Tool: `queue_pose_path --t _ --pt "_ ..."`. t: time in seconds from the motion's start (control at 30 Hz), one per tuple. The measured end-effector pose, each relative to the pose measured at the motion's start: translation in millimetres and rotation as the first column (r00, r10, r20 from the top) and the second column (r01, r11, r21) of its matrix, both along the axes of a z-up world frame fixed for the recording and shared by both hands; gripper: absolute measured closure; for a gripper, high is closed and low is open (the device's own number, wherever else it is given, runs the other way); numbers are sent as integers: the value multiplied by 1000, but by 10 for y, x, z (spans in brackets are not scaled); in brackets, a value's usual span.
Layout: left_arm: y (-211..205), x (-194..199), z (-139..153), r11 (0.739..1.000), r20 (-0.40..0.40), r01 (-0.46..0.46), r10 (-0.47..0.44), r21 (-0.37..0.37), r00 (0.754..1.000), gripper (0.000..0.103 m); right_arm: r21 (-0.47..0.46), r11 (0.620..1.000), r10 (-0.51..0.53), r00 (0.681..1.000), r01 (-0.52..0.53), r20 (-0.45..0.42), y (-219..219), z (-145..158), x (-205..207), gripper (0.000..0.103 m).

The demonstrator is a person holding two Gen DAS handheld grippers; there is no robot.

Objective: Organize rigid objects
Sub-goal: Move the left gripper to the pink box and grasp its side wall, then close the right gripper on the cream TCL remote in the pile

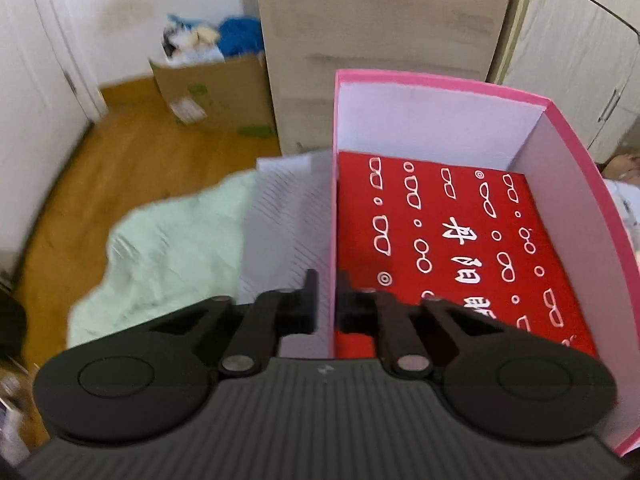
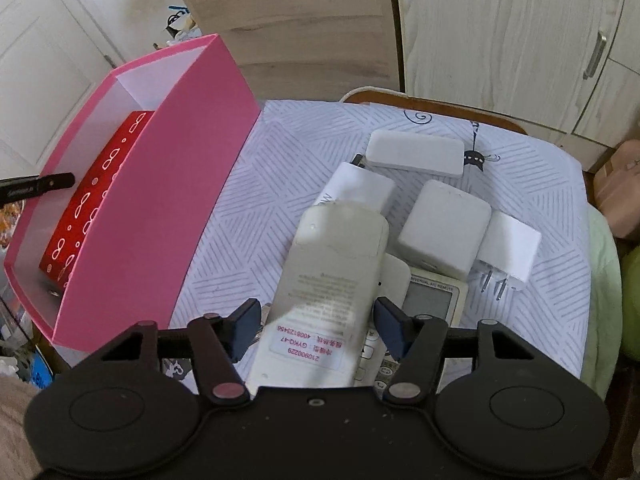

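An open pink box [image 1: 440, 84] holds a red box with white glasses print [image 1: 440, 240]. My left gripper [image 1: 328, 292] is shut on the pink box's left wall, one finger outside and one inside. In the right wrist view the pink box [image 2: 180, 184] stands at the left on a patterned cloth [image 2: 280, 168], with a black finger [image 2: 36, 186] at its far wall. A white remote [image 2: 328, 272] lies face down with its label showing. My right gripper [image 2: 318, 322] stands open around its near end, with a small gap at the left pad.
Beside the remote lie a second remote with a display [image 2: 432, 300], a square white charger [image 2: 444, 232], a plug adapter [image 2: 508, 252], another charger [image 2: 360, 188] and a flat white block [image 2: 416, 152]. A cardboard box [image 1: 212, 88] stands on the floor. A wooden panel [image 1: 380, 40] rises behind.
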State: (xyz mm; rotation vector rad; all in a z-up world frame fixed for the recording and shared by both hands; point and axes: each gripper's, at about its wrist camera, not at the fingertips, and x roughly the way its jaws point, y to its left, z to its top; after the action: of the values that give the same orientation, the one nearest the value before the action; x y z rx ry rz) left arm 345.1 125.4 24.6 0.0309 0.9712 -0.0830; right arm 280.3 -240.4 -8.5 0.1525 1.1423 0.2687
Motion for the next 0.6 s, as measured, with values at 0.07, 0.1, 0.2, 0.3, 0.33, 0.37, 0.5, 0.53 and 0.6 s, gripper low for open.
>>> queue_pose_path --t 0.07,0.1,0.2,0.3,0.33,0.37,0.5,0.53,0.6 --pt "-17 40 -39 1000 -8 -12 11 -7 1000 100 -9 1000 5 1000 -5 0 21 1 14 33" --pt "-45 43 -42 1000 -3 -13 13 -2 1000 100 -19 1000 12 1000 -12 4 44 -1 23 33" --pt "-130 9 -11 1000 20 6 -7 20 1000 101 -65 997 53 998 -50 37 120 -18 35 33" --pt "-177 -31 -12 999 37 28 -29 25 999 101 -125 989 85 994 -75 75 172 -18 39 38" --pt "-185 -48 -13 999 43 24 -25 27 999 101 -120 990 87 994 -78 74 160 -13 42 39" --pt "-204 -80 -11 999 66 31 -34 41 997 101 -112 991 82 994 -74 72 150 -6 51 39" --pt "-186 -113 -24 998 89 45 -49 44 995 101 -38 996 78 994 -75 78 106 30 81 39" --pt "-196 -131 -12 997 97 52 -57 53 994 101 -11 997 76 994 -76 80 91 40 86 39" --pt "-232 -164 3 994 115 71 -80 80 990 100 35 997 62 995 -65 75 42 51 122 39"
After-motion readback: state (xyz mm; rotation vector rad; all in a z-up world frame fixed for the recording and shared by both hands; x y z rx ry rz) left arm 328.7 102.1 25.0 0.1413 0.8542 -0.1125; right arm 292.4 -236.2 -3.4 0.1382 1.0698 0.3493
